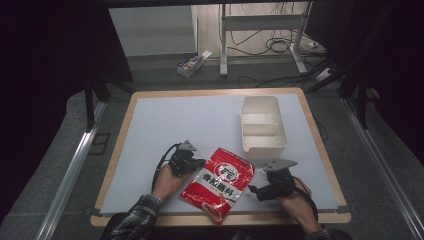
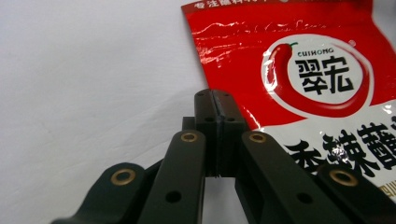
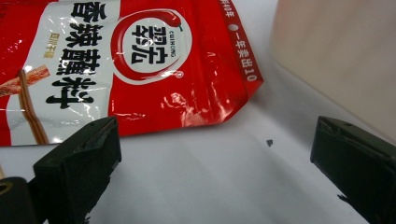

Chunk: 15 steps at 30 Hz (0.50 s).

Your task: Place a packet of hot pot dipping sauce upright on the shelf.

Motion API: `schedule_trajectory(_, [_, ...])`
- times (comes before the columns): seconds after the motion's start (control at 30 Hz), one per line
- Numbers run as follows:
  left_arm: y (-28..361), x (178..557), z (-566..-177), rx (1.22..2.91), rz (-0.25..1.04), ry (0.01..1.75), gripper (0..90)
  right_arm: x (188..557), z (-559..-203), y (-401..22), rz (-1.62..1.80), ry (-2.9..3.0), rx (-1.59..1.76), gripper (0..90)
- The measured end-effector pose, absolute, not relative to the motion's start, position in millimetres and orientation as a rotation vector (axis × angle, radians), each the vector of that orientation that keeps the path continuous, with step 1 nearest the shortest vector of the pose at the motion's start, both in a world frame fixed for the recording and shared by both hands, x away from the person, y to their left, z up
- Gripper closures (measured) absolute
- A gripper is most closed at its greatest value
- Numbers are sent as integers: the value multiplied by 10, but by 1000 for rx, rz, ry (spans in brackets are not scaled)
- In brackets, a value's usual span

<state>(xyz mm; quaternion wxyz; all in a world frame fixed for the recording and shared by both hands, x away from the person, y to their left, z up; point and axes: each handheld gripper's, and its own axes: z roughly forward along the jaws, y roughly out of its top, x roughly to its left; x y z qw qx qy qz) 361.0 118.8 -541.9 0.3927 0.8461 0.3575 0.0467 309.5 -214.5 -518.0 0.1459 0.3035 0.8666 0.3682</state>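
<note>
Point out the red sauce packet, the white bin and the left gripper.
red sauce packet [image 1: 220,182]: high view, middle of its printed front.
white bin [image 1: 248,150]: high view, near wall's outer face.
left gripper [image 2: 215,105]: left gripper view, seam between its closed tips, at the packet's edge.

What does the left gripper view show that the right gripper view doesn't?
The left gripper view alone shows the left gripper with its jaws shut together, tips at the left edge of the red packet. The right gripper view alone shows the right gripper with jaws open and nothing between them, a small dark speck on the mat, and a blurred pale container wall. Both show the packet's chilli logo and the white mat.
</note>
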Motion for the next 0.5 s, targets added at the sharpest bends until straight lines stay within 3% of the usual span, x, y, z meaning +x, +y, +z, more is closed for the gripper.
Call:
schedule_trajectory(0.13, [1070, 3579, -5438, 2136, -38, 822, 900, 3098, -5187, -2156, 1052, 2518, 885, 17])
schedule_trajectory(0.2, [897, 3499, -5392, 2192, 35, 770, 900, 3097, -5192, -2153, 1044, 2526, 893, 17])
schedule_trajectory(0.3, [895, 3500, -5387, 2190, 37, 777, 900, 3088, -5200, -2153, 1033, 2542, 895, 17])
schedule_trajectory(0.5, [1136, 3529, -5331, 2158, 161, 906, 900, 3089, -5209, -2147, 1031, 2559, 894, 17])
